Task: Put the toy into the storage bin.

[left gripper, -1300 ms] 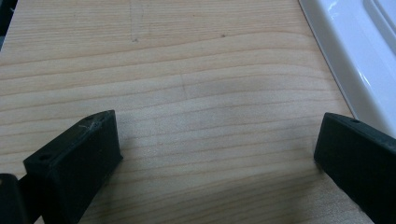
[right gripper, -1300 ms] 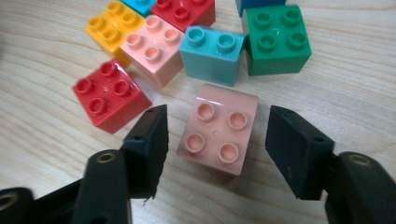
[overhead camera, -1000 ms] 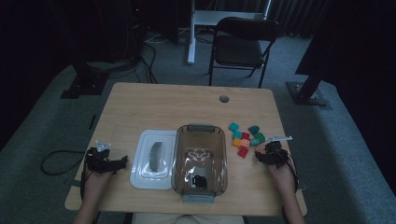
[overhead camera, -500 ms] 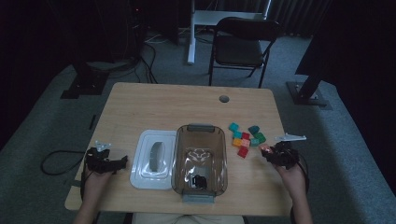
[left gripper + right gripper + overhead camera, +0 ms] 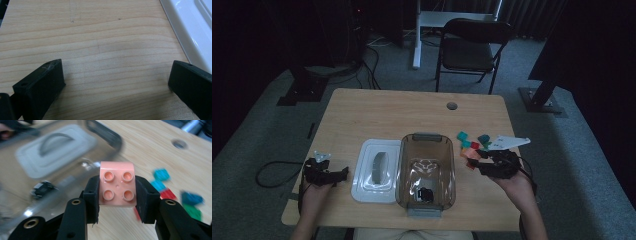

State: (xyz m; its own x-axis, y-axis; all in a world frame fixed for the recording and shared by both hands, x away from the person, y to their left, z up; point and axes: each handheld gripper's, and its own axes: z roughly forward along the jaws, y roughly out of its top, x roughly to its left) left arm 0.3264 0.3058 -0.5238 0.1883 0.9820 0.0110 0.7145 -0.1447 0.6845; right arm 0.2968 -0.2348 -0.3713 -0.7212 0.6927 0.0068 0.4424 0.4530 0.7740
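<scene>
The right gripper (image 5: 117,202) pinches a glossy peach studded brick (image 5: 117,184) by its smooth sides above the wood-grain surface (image 5: 382,110); it could slip or clip the clear brown bin's (image 5: 447,165) hard rim. The left gripper (image 5: 117,82) rests wide open, empty. Beyond lie loose bricks (image 5: 472,145).
</scene>
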